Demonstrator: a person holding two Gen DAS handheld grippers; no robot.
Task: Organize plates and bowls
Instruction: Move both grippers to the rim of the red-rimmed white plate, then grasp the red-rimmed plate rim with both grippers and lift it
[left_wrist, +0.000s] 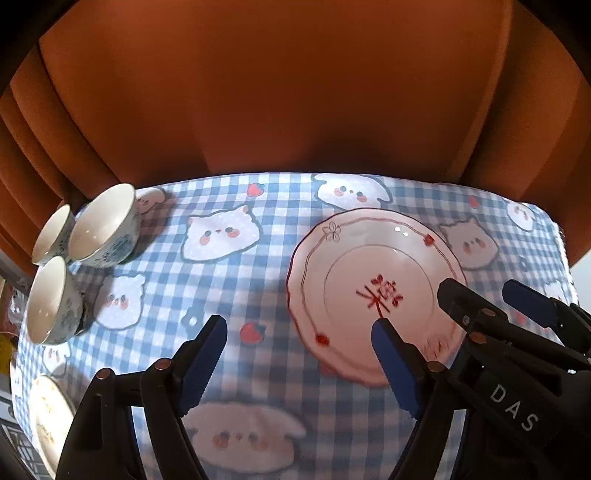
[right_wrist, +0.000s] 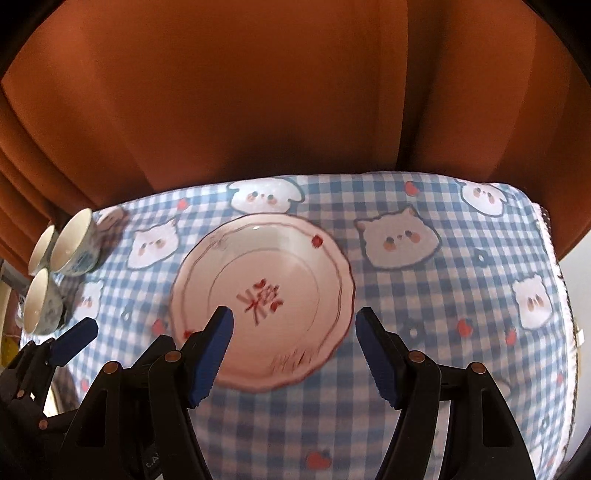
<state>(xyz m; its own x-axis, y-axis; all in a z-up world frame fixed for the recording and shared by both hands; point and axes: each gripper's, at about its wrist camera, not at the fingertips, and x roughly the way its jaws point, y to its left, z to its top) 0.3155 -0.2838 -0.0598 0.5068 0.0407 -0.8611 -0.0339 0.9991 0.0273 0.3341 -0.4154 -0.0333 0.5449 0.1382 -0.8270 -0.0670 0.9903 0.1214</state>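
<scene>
From your left wrist view, the left tongs (left_wrist: 299, 345) are spread wide with nothing in them, hanging over the checked cloth on the desk (left_wrist: 258, 373). The pink plate (left_wrist: 369, 280) lies flat at about 2 o'clock from them, the three bowls (left_wrist: 99, 229) are bunched way over at 10 o'clock, and a second plate (left_wrist: 48, 417) peeks in at 8 o'clock. From your right wrist view, the right tongs (right_wrist: 295, 349) are also wide open and empty, with the same plate (right_wrist: 266, 266) right at 12 o'clock. My guess is you're after the plate, so come in low at its near rim, one pad under and one over, and don't just shove it along the cloth.
</scene>
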